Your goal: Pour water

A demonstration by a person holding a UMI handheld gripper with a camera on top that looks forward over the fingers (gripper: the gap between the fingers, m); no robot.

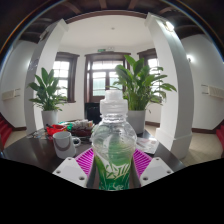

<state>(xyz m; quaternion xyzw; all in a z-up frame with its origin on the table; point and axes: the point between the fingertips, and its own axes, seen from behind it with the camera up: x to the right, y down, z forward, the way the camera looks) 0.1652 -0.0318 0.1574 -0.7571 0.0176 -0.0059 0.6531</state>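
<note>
A clear plastic water bottle (114, 140) with a white cap and a green label stands upright between my fingers. My gripper (113, 165) is shut on the bottle, with the magenta pads (86, 160) pressing on both sides of its lower body. The bottle is held above a dark table (35, 150). A white cup (62, 141) stands on the table to the left, beyond my left finger. The bottle's base is hidden below.
Two large potted plants (46, 95) stand at the table's far side, one left and one right (142, 85). Red and small items (70, 127) lie near the cup. A window and a door are behind, with white columns at either side.
</note>
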